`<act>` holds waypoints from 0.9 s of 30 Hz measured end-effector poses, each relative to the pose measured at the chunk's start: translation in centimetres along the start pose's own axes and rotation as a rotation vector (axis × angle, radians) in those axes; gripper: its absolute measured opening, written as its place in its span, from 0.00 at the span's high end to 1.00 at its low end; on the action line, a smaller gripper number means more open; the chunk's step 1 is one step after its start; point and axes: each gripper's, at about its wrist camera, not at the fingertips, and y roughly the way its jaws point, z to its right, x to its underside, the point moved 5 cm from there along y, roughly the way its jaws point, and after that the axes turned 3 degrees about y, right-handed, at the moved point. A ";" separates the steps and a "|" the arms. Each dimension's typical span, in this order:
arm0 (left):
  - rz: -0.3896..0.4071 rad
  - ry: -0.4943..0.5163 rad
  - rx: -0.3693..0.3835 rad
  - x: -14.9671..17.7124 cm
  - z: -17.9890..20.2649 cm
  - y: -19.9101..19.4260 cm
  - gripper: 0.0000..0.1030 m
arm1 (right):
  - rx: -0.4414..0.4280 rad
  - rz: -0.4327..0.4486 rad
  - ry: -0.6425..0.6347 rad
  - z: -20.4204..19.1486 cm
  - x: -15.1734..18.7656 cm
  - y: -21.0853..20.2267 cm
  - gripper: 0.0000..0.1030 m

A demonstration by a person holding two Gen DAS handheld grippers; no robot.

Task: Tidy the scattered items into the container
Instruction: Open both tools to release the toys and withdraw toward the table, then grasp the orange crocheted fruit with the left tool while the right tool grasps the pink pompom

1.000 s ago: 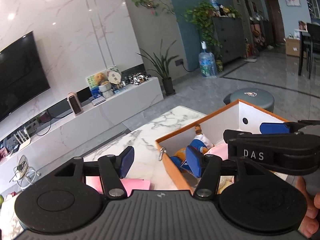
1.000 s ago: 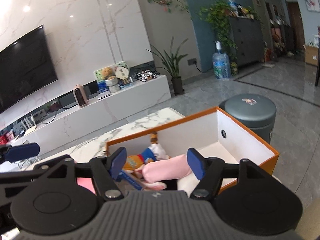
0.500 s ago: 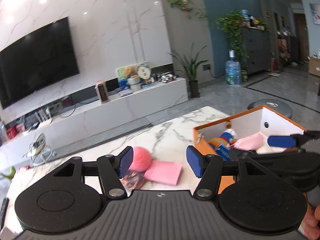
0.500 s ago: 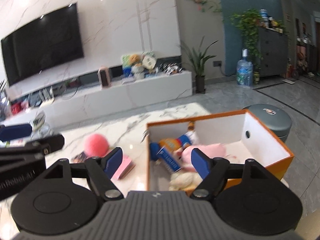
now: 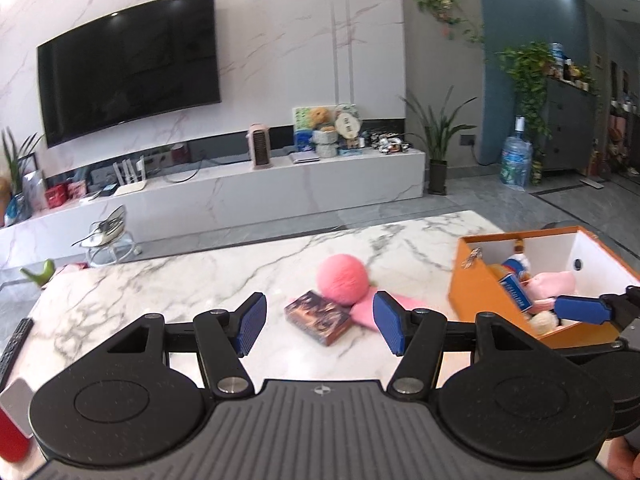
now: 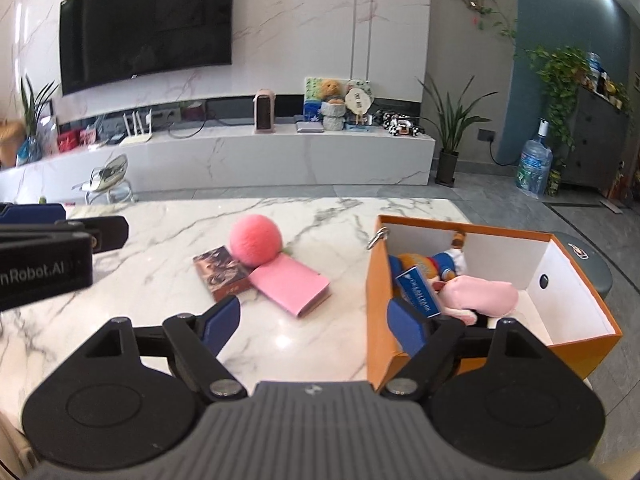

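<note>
An orange box [image 6: 576, 350] with a white inside stands on the right of the marble table [image 6: 168, 240]; it holds a pink plush [image 6: 484, 294], a stuffed doll and a blue pack. On the table lie a pink fluffy ball [image 5: 342, 279] [image 6: 255, 241], a dark picture box [image 5: 318, 316] [image 6: 222, 272] and a flat pink packet [image 6: 292, 286] [image 5: 364, 312]. My left gripper [image 5: 320, 328] is open and empty, just short of the picture box. My right gripper [image 6: 314, 324] is open and empty, near the orange box's [image 5: 476, 280] left wall.
A remote [image 5: 14, 344] lies at the table's left edge, with a red object [image 5: 10, 436] near the front left corner. A grey round stool [image 6: 592, 268] stands behind the box. Beyond the table are the TV wall and a low white cabinet [image 5: 240, 192].
Both grippers have swung left and pulled back from over the orange box. The ball, picture box and pink packet have come into view in front of them. Both stay open.
</note>
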 end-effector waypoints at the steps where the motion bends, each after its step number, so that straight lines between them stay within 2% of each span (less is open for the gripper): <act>1: -0.004 -0.002 -0.006 0.2 -0.4 0.0 0.32 | 0.000 -0.005 -0.009 -0.4 0.1 0.1 0.20; 15: -0.083 -0.074 -0.040 3.3 -5.5 2.6 0.28 | 0.000 -0.066 -0.108 -4.7 0.6 3.2 0.19; 27: -0.182 -0.141 -0.083 5.5 -9.8 7.4 0.27 | 0.037 -0.153 -0.129 -5.8 0.9 9.1 0.19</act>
